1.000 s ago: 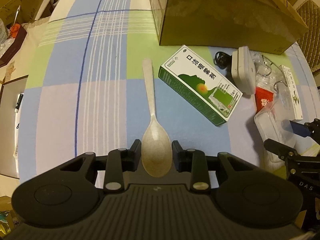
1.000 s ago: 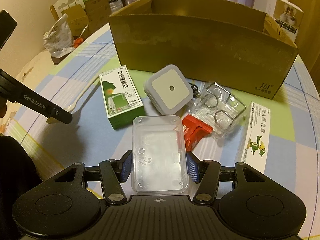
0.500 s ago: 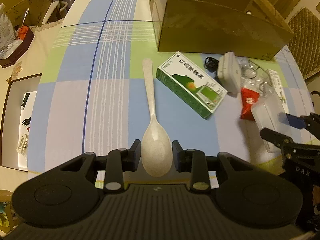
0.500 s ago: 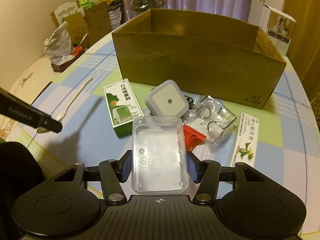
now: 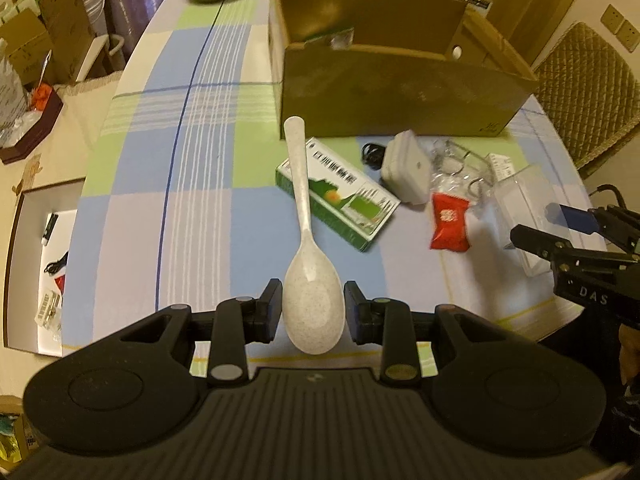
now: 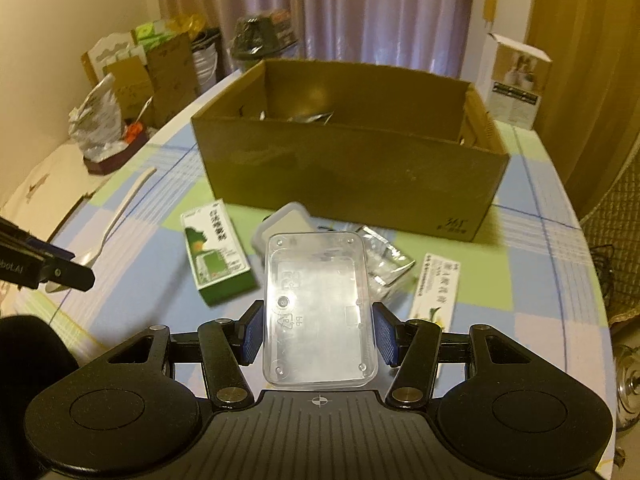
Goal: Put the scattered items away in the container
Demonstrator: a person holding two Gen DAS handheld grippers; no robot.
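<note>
Two loads are up off the tabletop point(image 5: 132, 184), both short of the cardboard box point(image 6: 352, 168) and likely bound for it. Right gripper point(image 6: 318, 332) fingers clamp the clear plastic case point(image 6: 318, 312) by its long sides; left gripper point(image 5: 312, 312) fingers pinch the spoon point(image 5: 310, 272) by its bowl, handle toward the box.

The speckled cream spoon point(image 5: 312, 308) is held by its bowl between the left jaws, handle pointing to 12 o'clock, raised over the table. The clear plastic box point(image 6: 318, 312), rectangular with rounded corners, sits clamped between the right jaws. At 12 o'clock stands the open brown cardboard container point(image 6: 352, 168), a few things already inside. In front of it lie a green-and-white carton point(image 5: 338, 194), a white square adapter point(image 5: 406, 166), a red sachet point(image 5: 450, 222) and a narrow white carton point(image 6: 436, 290).
</note>
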